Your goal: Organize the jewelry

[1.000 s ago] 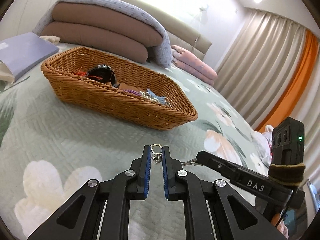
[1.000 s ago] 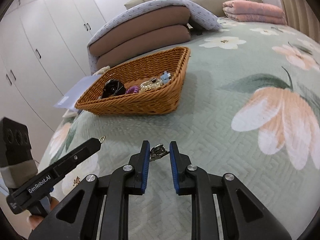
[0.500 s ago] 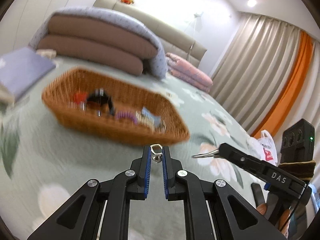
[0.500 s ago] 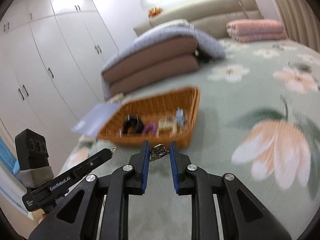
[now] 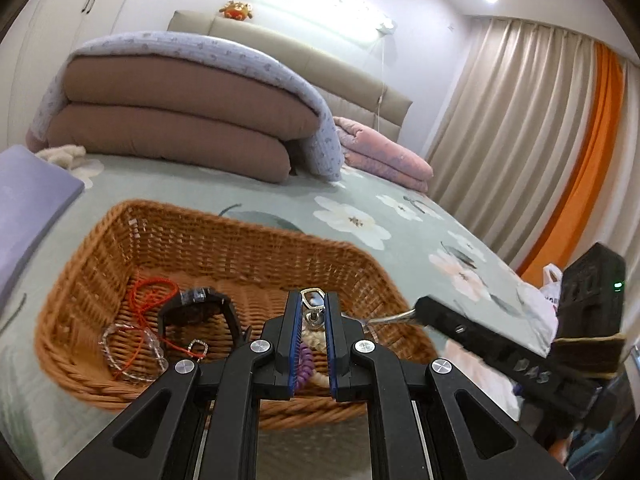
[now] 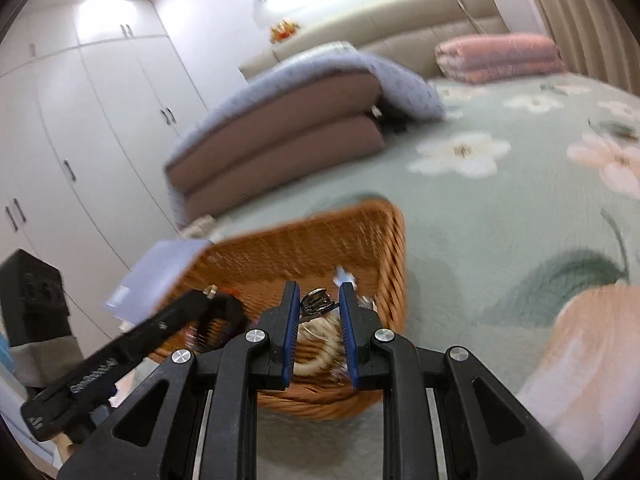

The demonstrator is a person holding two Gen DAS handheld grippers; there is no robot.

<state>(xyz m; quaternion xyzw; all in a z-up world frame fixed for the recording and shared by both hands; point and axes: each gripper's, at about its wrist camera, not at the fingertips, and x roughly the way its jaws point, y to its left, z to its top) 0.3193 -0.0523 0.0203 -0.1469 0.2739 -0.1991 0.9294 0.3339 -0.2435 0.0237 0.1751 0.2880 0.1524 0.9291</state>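
A wicker basket [image 5: 224, 248] sits on the flowered bedspread; it also shows in the right wrist view [image 6: 360, 236]. In it lie a black watch [image 5: 200, 308], a red cord [image 5: 152, 292], a clear bead bracelet [image 5: 128, 348] and a purple coil [image 5: 306, 364]. My left gripper [image 5: 312, 308] is shut on a small metal clasp [image 5: 313, 300] and hangs over the basket's near side. My right gripper [image 6: 319, 304] is shut on a silver clip [image 6: 316, 302], also over the basket. Each gripper shows in the other's view.
Folded brown and lilac quilts [image 5: 180, 120] lie behind the basket. A pink blanket [image 5: 384, 156] lies by the headboard. A lilac pad [image 5: 28, 200] lies at the left. White wardrobes [image 6: 80, 140] stand left; curtains [image 5: 540, 140] hang right.
Both grippers have risen from the bedspread and moved forward over the basket, each still holding its metal piece. The basket now sits directly below the fingertips.
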